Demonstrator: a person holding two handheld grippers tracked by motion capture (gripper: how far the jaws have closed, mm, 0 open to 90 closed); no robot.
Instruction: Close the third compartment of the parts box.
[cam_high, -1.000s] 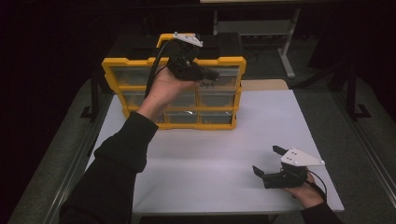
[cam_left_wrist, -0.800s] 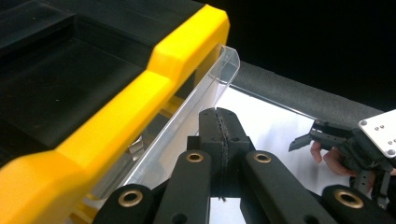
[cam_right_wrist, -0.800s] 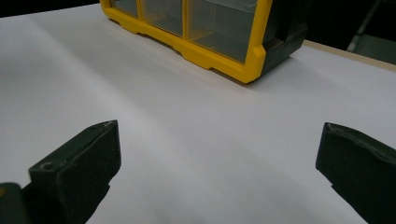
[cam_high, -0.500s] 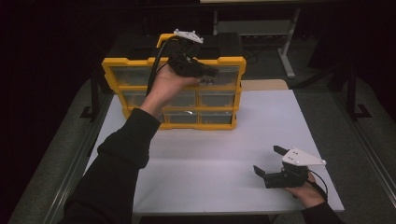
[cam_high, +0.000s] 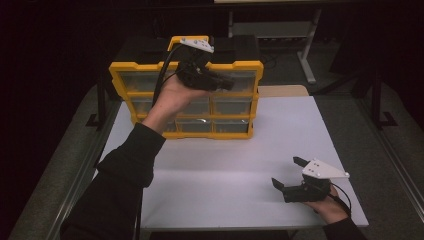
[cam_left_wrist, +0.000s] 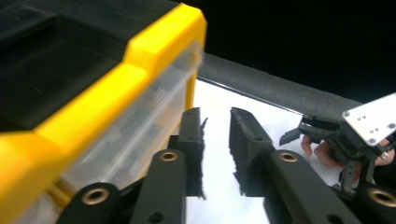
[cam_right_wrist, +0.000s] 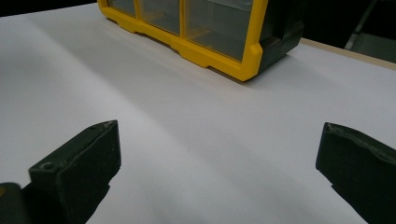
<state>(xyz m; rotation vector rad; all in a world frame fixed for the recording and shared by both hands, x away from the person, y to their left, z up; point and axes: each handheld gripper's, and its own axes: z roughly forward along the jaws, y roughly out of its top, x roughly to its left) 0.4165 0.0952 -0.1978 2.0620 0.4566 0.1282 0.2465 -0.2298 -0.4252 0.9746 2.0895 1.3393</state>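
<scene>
A yellow organizer (cam_high: 232, 125) with clear drawers and a black top stands at the back of the white table (cam_high: 225, 175). My left gripper (cam_high: 227, 82) hovers at its top front edge, pointing right. In the left gripper view the yellow rim (cam_left_wrist: 93, 107) runs beside the left gripper (cam_left_wrist: 215, 114). Its jaws have just been opening and now stand a little apart, with nothing between them. My right gripper (cam_high: 288, 172) rests near the table's front right, wide open and holding nothing. In the right gripper view the right gripper (cam_right_wrist: 219, 149) faces the organizer (cam_right_wrist: 219, 28) across bare table.
A black case lid (cam_high: 150, 50) sits behind the organizer's yellow handle. A wooden edge (cam_high: 282, 91) shows behind the table at the right. Dark floor and metal frame legs (cam_high: 310, 60) surround the table. The right gripper (cam_left_wrist: 299, 130) is also seen far off in the left gripper view.
</scene>
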